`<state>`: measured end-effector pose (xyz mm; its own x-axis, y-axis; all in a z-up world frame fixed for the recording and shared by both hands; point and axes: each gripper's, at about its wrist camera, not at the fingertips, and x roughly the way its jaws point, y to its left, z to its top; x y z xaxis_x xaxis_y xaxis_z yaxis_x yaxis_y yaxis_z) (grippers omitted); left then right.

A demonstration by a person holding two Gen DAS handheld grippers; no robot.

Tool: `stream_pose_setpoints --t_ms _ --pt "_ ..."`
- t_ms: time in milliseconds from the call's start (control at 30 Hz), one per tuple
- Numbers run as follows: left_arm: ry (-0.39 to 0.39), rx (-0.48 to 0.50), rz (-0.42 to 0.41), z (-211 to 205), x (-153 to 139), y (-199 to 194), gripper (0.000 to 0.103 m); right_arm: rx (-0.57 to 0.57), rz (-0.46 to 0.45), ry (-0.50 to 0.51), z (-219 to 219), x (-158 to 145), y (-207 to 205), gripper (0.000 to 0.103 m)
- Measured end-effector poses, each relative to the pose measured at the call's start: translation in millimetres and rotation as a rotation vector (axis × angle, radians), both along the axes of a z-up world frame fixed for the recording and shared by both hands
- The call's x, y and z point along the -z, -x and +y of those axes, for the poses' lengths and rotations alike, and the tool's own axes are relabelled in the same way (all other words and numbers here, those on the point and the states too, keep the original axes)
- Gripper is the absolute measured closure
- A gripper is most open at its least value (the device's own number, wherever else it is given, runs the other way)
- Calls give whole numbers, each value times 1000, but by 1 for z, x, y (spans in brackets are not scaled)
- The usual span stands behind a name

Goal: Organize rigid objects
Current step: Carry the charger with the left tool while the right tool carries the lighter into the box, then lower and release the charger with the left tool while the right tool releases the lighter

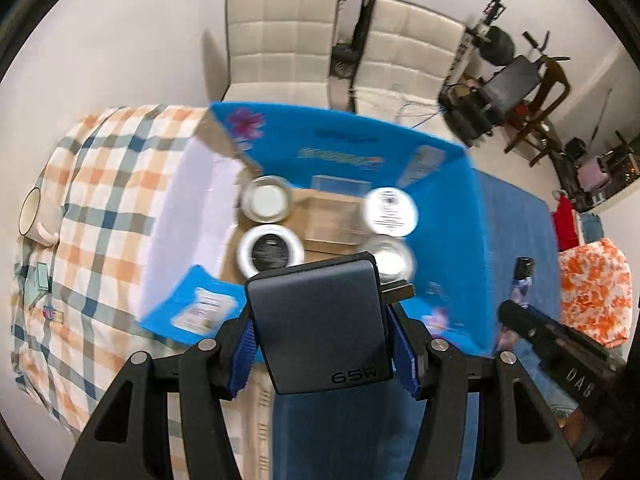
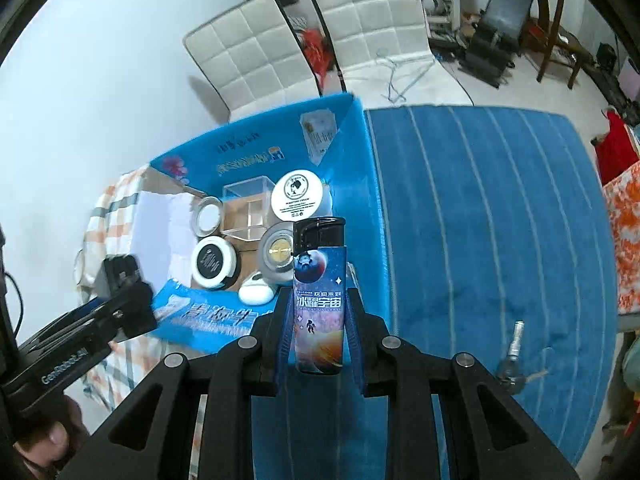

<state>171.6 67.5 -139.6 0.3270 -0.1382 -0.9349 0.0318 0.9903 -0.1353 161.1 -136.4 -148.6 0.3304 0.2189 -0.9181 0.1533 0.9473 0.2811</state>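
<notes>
My left tongs (image 1: 320, 344) are clamped on a dark grey 65W charger block (image 1: 320, 324), its prongs sticking out to the right, held above the near edge of the open blue cardboard box (image 1: 452, 216). My right tongs (image 2: 320, 320) grip a lighter (image 2: 319, 296) printed with a space scene, upright, black cap on top, held over the box's right wall. Inside the box, on the brown floor: a clear square container (image 2: 248, 212) in the middle, a white-lidded cream jar (image 2: 297, 196) at its right, a clear round tin with a white inside (image 2: 209, 216) at its left, a round jar with a black label and white rim (image 2: 213, 262) nearer me, a grey round tin with a gold centre (image 2: 280, 256) beside it, partly behind the lighter. A white earbud case (image 2: 256, 294) lies by the near flap. A small printed carton (image 2: 320, 134) leans in the far right corner. The box sits between a plaid cloth (image 1: 92, 208) on its left and a blue striped cloth (image 2: 500, 208) on its right, both covering the surface. On the blue cloth near my right tongs lie keys with a metal cylinder (image 2: 514, 354). A mug (image 1: 34, 216) stands on the plaid at far left. Two white padded chairs (image 1: 280, 40) stand beyond the box. A hand (image 2: 44, 444) shows at the left tool's grip.
</notes>
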Motion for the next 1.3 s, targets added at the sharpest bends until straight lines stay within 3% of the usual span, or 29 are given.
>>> stream_pose_setpoints --t_ms 300,667,1000,1300 --pt "-37 -37 118 43 62 -39 48 6 86 85 30 54 -44 76" --pt "-149 28 200 44 106 -55 50 -10 120 269 59 83 -56 76" --pt "-194 50 223 46 118 -61 49 -49 126 365 70 99 -60 76" --pt "-159 -4 236 55 116 -62 48 -3 173 337 55 103 -62 71"
